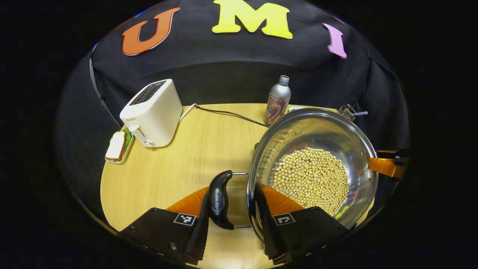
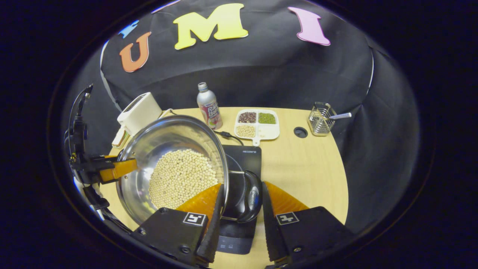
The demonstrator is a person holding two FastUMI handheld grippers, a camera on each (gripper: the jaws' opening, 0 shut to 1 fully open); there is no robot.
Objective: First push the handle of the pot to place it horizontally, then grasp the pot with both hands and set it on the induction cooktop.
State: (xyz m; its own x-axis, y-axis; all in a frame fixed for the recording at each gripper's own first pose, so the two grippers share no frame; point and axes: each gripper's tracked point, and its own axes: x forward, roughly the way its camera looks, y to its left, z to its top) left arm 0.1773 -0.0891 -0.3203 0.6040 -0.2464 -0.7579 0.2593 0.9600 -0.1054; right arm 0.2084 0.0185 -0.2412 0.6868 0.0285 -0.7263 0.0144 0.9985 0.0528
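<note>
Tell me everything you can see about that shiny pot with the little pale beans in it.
The pot is a wide, round vessel that looks like polished steel, its bottom covered with pale round beans. On each side a black grip on wire loops forms a handle. The left gripper straddles one handle; the right gripper straddles the opposite handle. The pot looks tilted, over the black induction cooktop's left part on the wooden table; whether it rests there is unclear.
</note>
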